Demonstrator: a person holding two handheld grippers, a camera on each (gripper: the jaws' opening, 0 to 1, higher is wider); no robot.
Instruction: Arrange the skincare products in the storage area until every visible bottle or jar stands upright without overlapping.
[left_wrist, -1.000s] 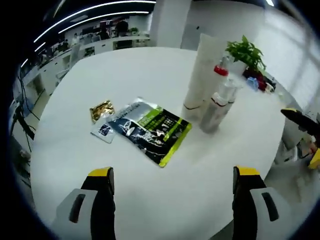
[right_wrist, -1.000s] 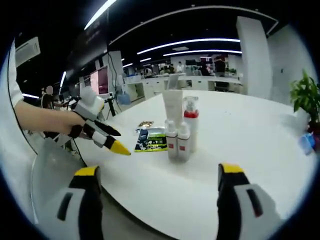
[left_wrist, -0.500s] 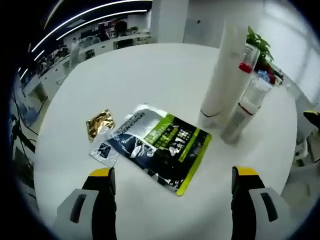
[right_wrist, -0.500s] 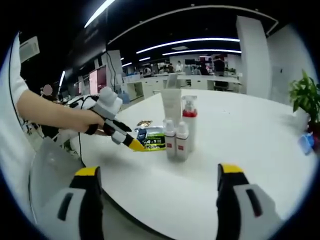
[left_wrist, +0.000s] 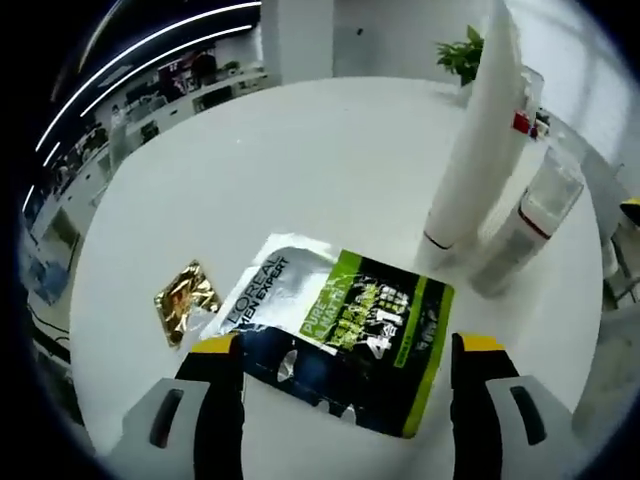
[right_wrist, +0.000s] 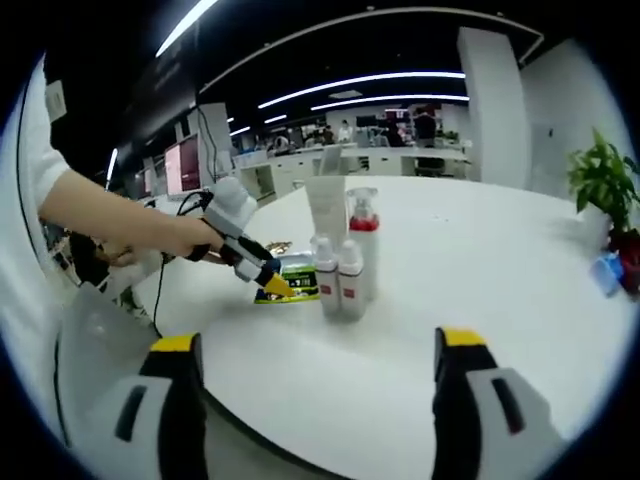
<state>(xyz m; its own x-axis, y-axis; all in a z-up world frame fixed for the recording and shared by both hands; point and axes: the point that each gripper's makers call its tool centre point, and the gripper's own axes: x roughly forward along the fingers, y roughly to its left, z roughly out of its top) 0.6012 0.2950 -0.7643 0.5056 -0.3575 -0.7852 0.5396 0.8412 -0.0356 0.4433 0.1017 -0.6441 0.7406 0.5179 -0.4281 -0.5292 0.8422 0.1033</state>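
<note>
1 tall white tube, 3 bottles, 1 green-black sachet, 1 gold packet, 1 potted plant

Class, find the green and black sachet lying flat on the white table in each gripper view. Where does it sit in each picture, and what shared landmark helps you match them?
Left gripper view: the sachet lies low and central, between the open jaws.
Right gripper view: the sachet sits left of centre, by the left gripper tips.
Shared landmark: the tall white tube standing beside it.
</note>
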